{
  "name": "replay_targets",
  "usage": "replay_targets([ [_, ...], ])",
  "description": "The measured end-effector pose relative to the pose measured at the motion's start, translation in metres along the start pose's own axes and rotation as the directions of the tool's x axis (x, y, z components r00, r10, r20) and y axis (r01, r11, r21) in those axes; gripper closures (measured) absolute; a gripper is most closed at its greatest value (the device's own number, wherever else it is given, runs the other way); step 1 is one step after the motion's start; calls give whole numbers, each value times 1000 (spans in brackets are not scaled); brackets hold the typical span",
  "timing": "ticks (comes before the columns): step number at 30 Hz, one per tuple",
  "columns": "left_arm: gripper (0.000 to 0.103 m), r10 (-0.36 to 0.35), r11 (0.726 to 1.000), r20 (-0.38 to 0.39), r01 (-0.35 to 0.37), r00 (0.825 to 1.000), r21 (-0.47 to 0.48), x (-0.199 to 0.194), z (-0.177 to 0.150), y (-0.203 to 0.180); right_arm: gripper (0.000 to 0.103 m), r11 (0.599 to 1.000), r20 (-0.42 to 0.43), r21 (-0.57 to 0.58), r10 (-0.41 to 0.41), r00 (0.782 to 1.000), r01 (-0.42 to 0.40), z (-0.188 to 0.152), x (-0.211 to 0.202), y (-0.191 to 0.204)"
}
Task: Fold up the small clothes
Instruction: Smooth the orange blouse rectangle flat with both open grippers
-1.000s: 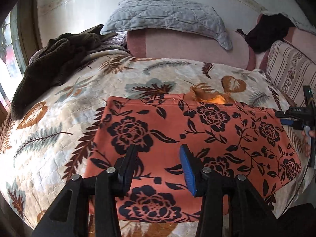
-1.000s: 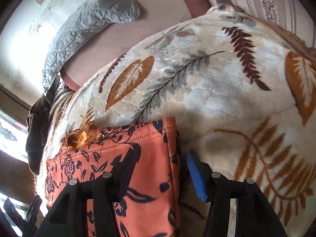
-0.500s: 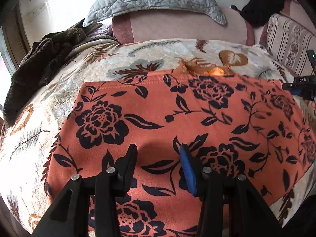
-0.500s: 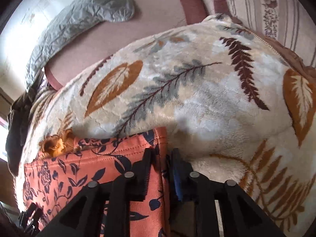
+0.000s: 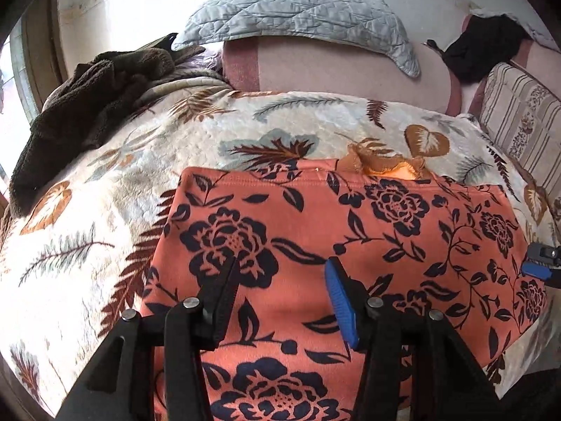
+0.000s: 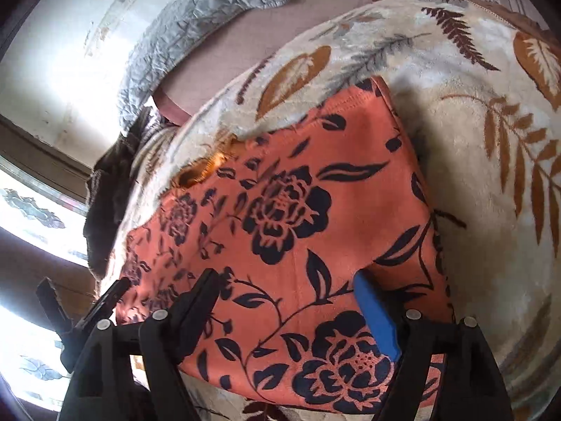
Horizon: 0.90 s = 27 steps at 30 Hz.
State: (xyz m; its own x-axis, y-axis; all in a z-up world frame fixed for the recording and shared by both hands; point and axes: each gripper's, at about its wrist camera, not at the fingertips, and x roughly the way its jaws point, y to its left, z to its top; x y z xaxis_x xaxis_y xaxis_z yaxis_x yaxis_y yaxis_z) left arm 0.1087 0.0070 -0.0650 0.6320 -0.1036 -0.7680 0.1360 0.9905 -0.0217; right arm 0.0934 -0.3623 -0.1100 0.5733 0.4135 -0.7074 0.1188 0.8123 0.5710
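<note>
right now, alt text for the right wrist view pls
An orange garment with a black floral print lies flat on a leaf-patterned blanket. The right hand-held gripper hovers over it, jaws opening, nothing pinched. A grey quilted pillow sits beyond; the left hand-held gripper shows at lower left.

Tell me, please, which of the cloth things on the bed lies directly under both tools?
The orange garment with black flowers; the brown towel and grey pillow sit far back.

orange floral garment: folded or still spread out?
Lying flat on the leaf-print blanket, a neat rectangle with straight edges: orange floral garment. Its right edge looks doubled, so probably folded once, but the layers cannot be counted.
</note>
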Motion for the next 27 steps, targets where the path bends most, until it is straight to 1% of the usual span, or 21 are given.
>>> replay_targets([
  [2,51,27,1000,-18,-28,999,-12,13,11,9,22,999,11,-34,42,999,-42,13,-4,13],
  [4,51,21,999,-65,-23,998,-31,35,22,22,22,995,-7,-67,75,997,-75,29,2,24],
  [5,51,29,999,-88,-32,996,-38,48,27,29,22,993,-27,-73,93,995,-95,39,9,26],
  [6,51,31,999,-116,-36,993,-39,62,31,35,22,992,-63,-63,108,992,-112,50,22,25],
  [7,51,50,998,-130,-56,990,-43,74,35,40,22,993,-92,-43,105,990,-110,59,36,20],
  [9,50,68,996,-120,-74,990,-46,89,44,50,22,998,-114,18,70,991,-68,82,62,-1],
  [10,50,65,996,-122,-72,990,-49,95,48,54,23,995,-122,66,87,989,-80,93,73,-15],
  [12,49,55,994,-128,-66,990,-83,102,56,63,24,970,-44,195,155,987,-143,109,76,-39],
  [13,49,51,994,-122,-63,991,-92,102,58,65,24,962,-11,226,159,987,-152,113,72,-44],
  [15,49,63,992,-109,-74,992,-98,98,61,66,22,967,37,226,113,993,-118,113,61,-44],
  [16,49,80,990,-98,-91,992,-107,92,62,68,22,971,44,222,86,995,-94,109,54,-42],
  [17,49,99,987,-79,-108,992,-121,81,61,70,22,976,50,202,77,996,-85,103,45,-36],
  [19,49,91,987,-25,-93,996,-133,54,54,74,22,984,73,145,94,993,-103,83,19,-23],
  [20,49,84,988,0,-83,996,-131,39,48,76,22,987,73,123,96,993,-104,70,7,-17],
  [22,49,73,989,34,-68,997,-130,10,27,79,22,987,76,77,134,988,-140,36,-18,-5],
  [25,49,72,991,28,-68,997,-113,-14,-9,82,22,986,51,41,161,986,-163,-16,-37,6],
  [26,49,84,992,-8,-84,996,-90,-12,-21,83,21,984,46,45,172,984,-174,-32,-39,4],
  [27,49,115,991,-68,-120,991,-64,-4,-33,84,21,984,30,52,171,985,-173,-43,-35,1],
])
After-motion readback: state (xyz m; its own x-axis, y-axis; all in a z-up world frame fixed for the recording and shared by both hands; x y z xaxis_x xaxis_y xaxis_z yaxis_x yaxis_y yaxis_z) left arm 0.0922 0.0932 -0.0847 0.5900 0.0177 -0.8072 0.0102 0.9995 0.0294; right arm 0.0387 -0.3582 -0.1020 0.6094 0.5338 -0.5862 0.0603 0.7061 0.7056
